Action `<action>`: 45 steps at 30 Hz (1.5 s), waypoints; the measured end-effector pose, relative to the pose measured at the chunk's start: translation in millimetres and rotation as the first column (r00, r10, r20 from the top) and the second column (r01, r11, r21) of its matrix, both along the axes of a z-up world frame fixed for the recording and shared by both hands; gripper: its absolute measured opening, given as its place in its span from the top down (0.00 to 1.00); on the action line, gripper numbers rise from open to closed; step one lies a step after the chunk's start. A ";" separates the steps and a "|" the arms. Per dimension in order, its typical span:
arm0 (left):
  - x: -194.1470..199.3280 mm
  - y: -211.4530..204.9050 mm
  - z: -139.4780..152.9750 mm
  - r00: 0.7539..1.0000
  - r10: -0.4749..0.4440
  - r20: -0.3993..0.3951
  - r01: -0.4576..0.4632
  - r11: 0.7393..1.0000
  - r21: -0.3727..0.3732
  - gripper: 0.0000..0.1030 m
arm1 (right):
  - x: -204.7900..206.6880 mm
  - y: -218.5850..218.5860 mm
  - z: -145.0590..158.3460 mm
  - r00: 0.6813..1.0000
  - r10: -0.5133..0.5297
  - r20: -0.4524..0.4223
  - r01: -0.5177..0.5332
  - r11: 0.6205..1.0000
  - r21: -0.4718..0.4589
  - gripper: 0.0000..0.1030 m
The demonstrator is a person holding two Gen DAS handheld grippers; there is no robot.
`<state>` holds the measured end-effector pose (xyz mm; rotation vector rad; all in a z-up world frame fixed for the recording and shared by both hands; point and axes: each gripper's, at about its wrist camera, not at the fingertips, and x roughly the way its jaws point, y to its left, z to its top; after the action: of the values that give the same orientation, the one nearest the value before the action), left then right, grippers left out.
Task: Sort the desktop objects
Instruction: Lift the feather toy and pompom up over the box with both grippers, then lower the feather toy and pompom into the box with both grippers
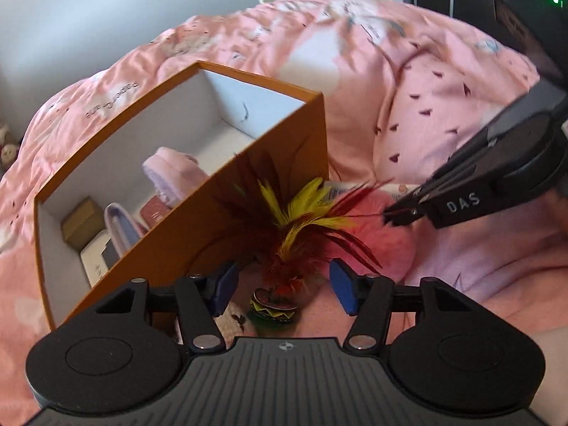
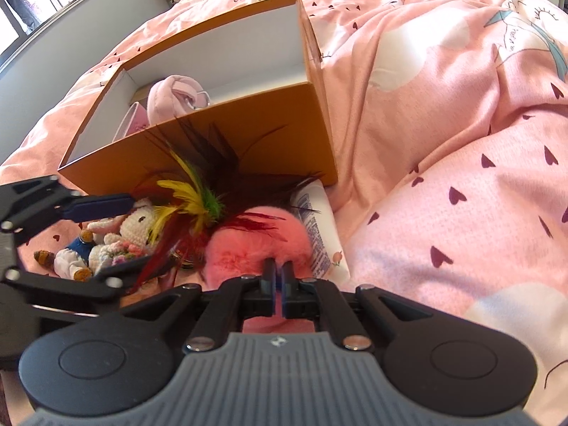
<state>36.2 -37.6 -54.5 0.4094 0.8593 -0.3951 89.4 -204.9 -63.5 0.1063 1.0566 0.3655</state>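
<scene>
pink cotton bedding (image 2: 443, 142), creased and printed with small dark hearts and paper cranes, covers everything underneath. an orange cardboard box (image 2: 248, 142) with smooth white inner walls sits open on it; inside lie a soft pale pink pouch (image 2: 170, 96), a small brown carton (image 1: 83, 220) and a few flat packets. just in front of the box's near wall rests a fluffy pink pompom (image 2: 255, 248), round and furry, with a white plastic tube (image 2: 319, 227) of cream touching its far side. a feather shuttlecock (image 1: 284, 248) stands beside the pompom, its stiff maroon, yellow and green plumes fanning up against the orange wall, its striped round base on the bedding. a crocheted white bunny doll (image 2: 117, 238) lies near it. the left gripper (image 1: 284, 287) has its blue pads spread wide to either side of the shuttlecock's base, not pressing it. the right gripper (image 2: 278, 273) has its fingers pressed together at the pompom's fur; whether fur is pinched between them cannot be told.
</scene>
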 end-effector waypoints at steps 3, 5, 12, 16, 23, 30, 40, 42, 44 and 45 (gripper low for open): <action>10.2 -4.3 -6.4 1.000 -0.028 -0.001 0.028 0.999 0.021 0.46 | 2.9 1.1 0.2 1.000 0.005 0.001 -0.005 1.000 0.002 0.96; 14.5 -9.2 -11.4 0.998 -0.056 0.006 0.056 0.997 0.062 0.48 | 5.6 3.0 0.2 1.000 0.012 0.005 -0.012 1.000 -0.005 0.93; 29.3 -16.4 -25.3 0.996 -0.085 -0.007 0.085 0.991 0.099 0.69 | 18.5 4.4 -0.9 0.999 0.043 0.002 -0.043 0.999 0.008 0.71; 34.3 -12.5 -28.4 0.998 -0.057 -0.017 0.058 0.996 0.064 0.88 | 24.1 6.0 -2.0 0.998 0.059 -0.008 -0.059 0.998 0.029 0.70; 28.6 8.8 -8.6 0.999 0.029 -0.018 -0.030 0.998 -0.050 0.97 | 28.8 14.9 -6.2 0.994 0.100 -0.040 -0.098 0.993 0.067 0.75; 15.0 35.9 19.4 0.992 0.123 -0.020 -0.125 0.973 -0.193 0.98 | 22.7 15.7 6.6 0.994 0.108 -0.019 -0.105 0.990 0.095 0.99; -5.9 74.5 86.7 0.972 0.229 0.057 -0.191 0.906 -0.378 0.98 | 8.1 20.2 63.3 0.981 0.175 0.089 -0.186 0.972 0.146 1.00; -6.0 84.5 99.3 0.964 0.254 0.074 -0.203 0.889 -0.410 0.98 | 6.9 22.4 77.7 0.975 0.188 0.121 -0.206 0.967 0.153 1.00; -4.1 94.7 111.2 0.956 0.278 0.094 -0.212 0.876 -0.433 0.98 | 7.1 24.0 92.6 0.967 0.200 0.157 -0.224 0.962 0.156 1.00; -1.9 99.9 115.9 0.951 0.291 0.103 -0.218 0.870 -0.442 0.98 | 7.7 24.7 99.4 0.963 0.204 0.175 -0.232 0.960 0.157 1.00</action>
<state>34.3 62.3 61.4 -0.0803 0.6288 -0.2863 97.1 -180.3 36.0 0.1169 0.8800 0.6581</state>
